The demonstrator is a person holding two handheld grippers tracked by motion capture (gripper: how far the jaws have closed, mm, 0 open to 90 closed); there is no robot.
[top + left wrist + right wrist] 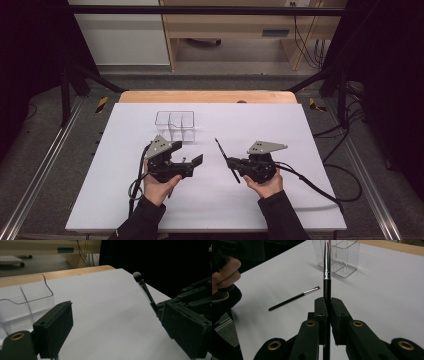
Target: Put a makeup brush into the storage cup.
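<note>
White table [280,200] with a wood strip along its far edge. A clear organizer [175,125] with compartments stands upright at the far centre; it looks empty.

Left gripper [196,161] is held in the left hand [159,187], just on the near side of the organizer, jaws spread wide with nothing between them. In the left gripper view the organizer [25,305] sits beyond its left jaw.

Right gripper [231,163] is held in the right hand [267,186], right of centre, jaws narrow and clamped on a brush [226,159]. The brush is black with a silver ferrule, gripped partway along the handle, bristle end pointing away toward the far side; the round tuft shows in the left gripper view [142,283].

A second brush [294,298], thin and black with a small angled tip, lies flat on the table near the left hand in the right gripper view, apart from the organizer [342,257].
</note>
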